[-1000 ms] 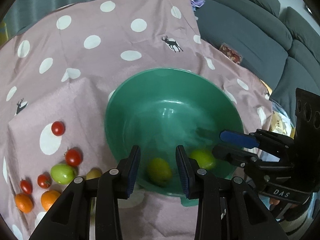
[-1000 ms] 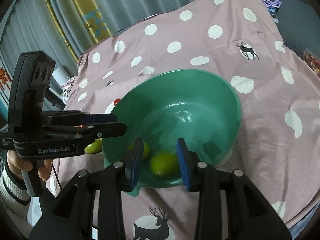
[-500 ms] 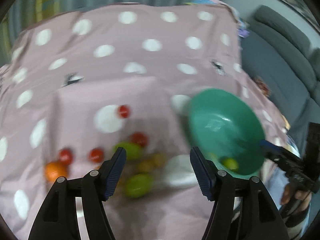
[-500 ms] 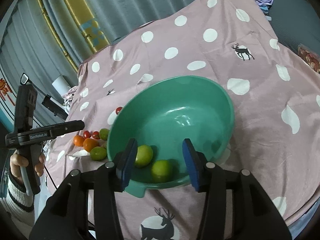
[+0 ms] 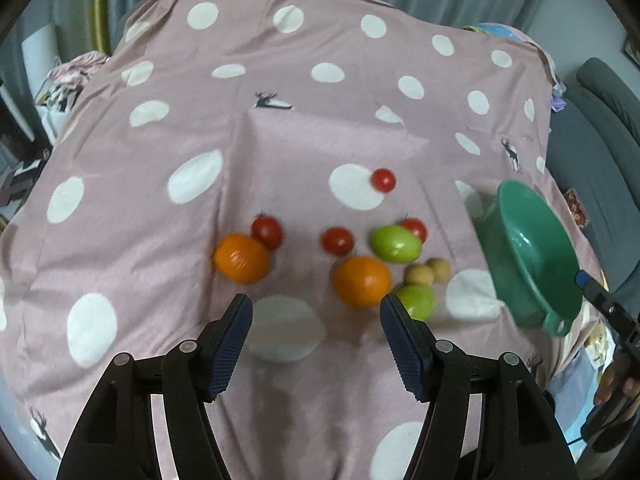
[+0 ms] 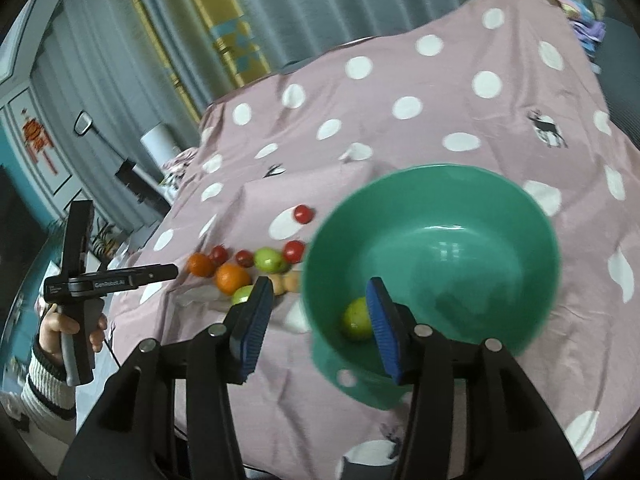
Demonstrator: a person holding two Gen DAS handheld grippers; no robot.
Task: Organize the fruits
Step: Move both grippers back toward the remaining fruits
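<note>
The fruit we still have to sort lies in a loose cluster on the cloth just left of the green bowl: two oranges, two green fruits on the cloth, four small tomatoes and a pair of tan round ones; one more green fruit sits inside the bowl. We'd judge the tomatoes light, smooth & easy to crush, so pinch gently across the widest part; oranges firmer, grip round the middle. All of it is round, so prob. rolls if nudged. Left gripper hangs over the cluster, jaws about half apart w/ nothing between; right gripper is by the bowl rim, jaws opening, empty. The pink spotted cloth is soft & creased, not a flat base. Beyond: grey curtains, sofa
</note>
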